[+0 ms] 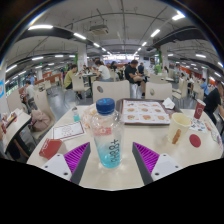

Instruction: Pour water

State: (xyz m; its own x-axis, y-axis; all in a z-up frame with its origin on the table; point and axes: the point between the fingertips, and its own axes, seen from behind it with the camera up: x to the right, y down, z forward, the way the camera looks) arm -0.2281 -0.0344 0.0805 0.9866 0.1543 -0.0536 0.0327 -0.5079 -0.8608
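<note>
A clear plastic water bottle (107,135) with a blue cap and a blue label stands upright on the pale round table (110,172). It stands between my two fingers, with a gap at either side. My gripper (111,160) is open, its purple pads (74,157) flanking the bottle's lower part. A yellowish cup (179,124) stands on the table to the right, beyond the right finger.
A tray (145,111) with small items lies behind the bottle. A white card (68,131) and a red packet (49,149) lie to the left; a red disc (195,141) lies at the right. People sit at tables beyond, in a large hall.
</note>
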